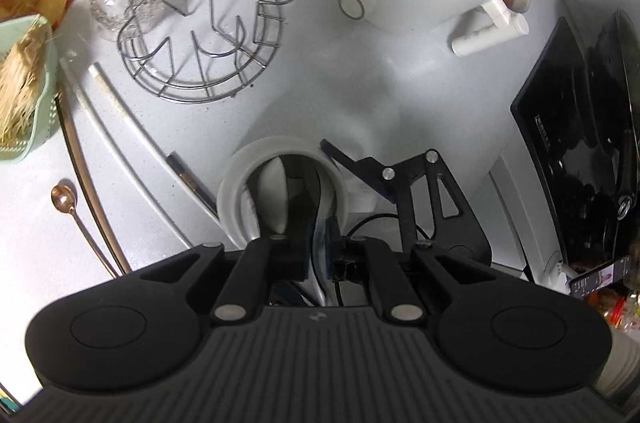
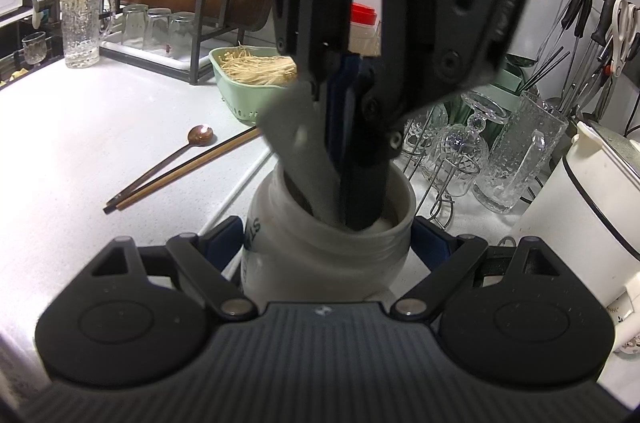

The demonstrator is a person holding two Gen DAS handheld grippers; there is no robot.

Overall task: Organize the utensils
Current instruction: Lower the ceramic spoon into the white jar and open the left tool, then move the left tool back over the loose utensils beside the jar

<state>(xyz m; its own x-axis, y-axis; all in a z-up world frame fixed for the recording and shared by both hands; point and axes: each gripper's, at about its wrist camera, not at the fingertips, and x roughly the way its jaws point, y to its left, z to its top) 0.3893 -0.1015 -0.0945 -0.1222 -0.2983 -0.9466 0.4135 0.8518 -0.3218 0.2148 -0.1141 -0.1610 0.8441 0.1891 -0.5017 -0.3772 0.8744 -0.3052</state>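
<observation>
While the round white pot (image 2: 326, 247) with its wide open mouth sits on the speckled white counter (image 2: 120, 127), the right gripper (image 2: 326, 243) hugs it, one blue pad on each side. From above, the left gripper (image 1: 318, 251) dips into the pot's mouth, squeezed tight on a flat grey utensil (image 2: 298, 151) that leans inside. Nearby on the counter lie a shiny copper spoon (image 2: 200, 135) and brown chopsticks (image 2: 180, 171), side by side. Behind them stands a green basket (image 2: 240, 99) of pale sticks. Bumpy clear glasses (image 2: 516, 159) and a wire rack (image 1: 204, 63) stand close.
</observation>
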